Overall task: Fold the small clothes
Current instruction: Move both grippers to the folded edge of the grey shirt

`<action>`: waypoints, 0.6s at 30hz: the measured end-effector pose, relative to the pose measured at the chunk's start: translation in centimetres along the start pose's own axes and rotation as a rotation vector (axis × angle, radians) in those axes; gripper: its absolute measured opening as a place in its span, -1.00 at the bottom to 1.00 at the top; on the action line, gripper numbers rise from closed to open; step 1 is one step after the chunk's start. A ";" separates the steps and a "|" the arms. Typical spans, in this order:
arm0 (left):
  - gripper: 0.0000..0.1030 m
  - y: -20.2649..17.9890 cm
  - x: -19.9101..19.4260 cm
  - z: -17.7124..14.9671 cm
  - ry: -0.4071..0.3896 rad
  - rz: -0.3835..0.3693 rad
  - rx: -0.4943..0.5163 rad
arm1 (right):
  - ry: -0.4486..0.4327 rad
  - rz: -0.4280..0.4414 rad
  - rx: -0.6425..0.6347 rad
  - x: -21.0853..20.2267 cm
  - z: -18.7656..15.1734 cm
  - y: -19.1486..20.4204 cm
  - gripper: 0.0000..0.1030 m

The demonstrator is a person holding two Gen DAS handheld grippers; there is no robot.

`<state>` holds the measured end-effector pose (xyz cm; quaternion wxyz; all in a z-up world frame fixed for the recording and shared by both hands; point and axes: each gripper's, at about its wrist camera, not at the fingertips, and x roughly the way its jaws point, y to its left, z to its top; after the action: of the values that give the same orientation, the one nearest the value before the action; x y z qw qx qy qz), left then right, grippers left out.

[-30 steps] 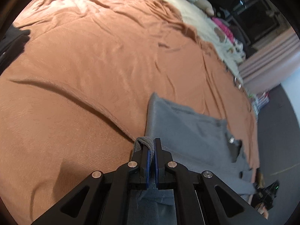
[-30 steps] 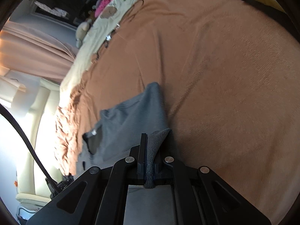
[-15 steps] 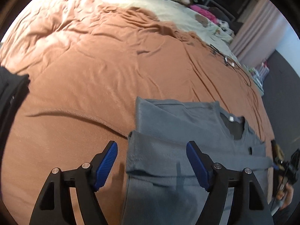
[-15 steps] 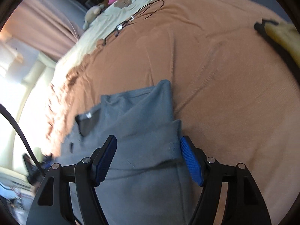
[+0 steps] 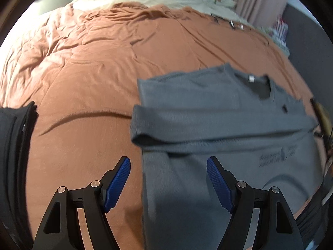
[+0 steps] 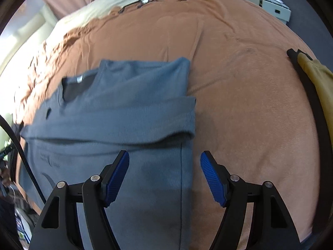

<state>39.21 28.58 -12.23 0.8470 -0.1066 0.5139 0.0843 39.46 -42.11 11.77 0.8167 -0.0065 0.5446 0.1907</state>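
— What changed just now?

— A second ago both your claws were pinching the grey shirt's (image 5: 218,108) corners. Now your left claw (image 5: 168,184) is spread and empty above its left edge, and your right claw (image 6: 164,180) is spread above its right edge.

— And the shirt?

— It lies on the orange bed cover (image 5: 87,79), a band folded across the middle. That fold looks done; another comes next.
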 end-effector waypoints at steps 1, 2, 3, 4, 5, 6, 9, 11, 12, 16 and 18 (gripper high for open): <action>0.50 -0.1 0.2 -0.2 0.013 0.011 0.013 | 0.016 -0.010 -0.005 0.4 -0.1 0.1 0.35; 0.50 -0.2 0.6 -0.3 0.029 0.016 0.021 | 0.029 -0.018 -0.008 0.6 -0.1 0.1 0.35; 0.50 -0.3 0.9 -0.4 0.043 0.018 0.023 | 0.045 -0.026 -0.014 1.0 -0.1 0.2 0.35; 0.50 -0.3 1.4 -0.5 0.062 0.030 0.028 | 0.059 -0.030 -0.019 1.3 -0.1 0.3 0.35; 0.50 -0.4 1.7 -0.6 0.070 0.041 0.031 | 0.069 -0.031 -0.023 1.6 -0.1 0.4 0.35; 0.50 -0.5 2.2 -0.6 0.082 0.061 0.036 | 0.073 -0.033 -0.026 2.0 0.0 0.5 0.35; 0.50 -0.7 3.4 -0.4 0.109 0.099 0.054 | 0.078 -0.048 -0.028 2.5 0.3 0.3 0.35; 0.50 -0.7 4.5 -0.2 0.128 0.139 0.073 | 0.079 -0.064 -0.030 3.0 0.6 0.5 0.35; 0.50 -0.6 5.0 0.1 0.135 0.150 0.079 | 0.077 -0.070 -0.029 3.1 0.8 0.6 0.35; 0.50 -0.5 6.1 1.6 0.140 0.157 0.076 | 0.062 -0.096 -0.023 4.2 1.8 1.0 0.35; 0.50 -0.5 6.4 2.4 0.137 0.162 0.078 | 0.056 -0.112 -0.023 4.6 2.3 1.1 0.35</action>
<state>44.30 28.98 -16.75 0.8039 -0.0370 0.5802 0.1250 42.64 -39.16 8.86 0.8103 -0.0517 0.5639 0.1509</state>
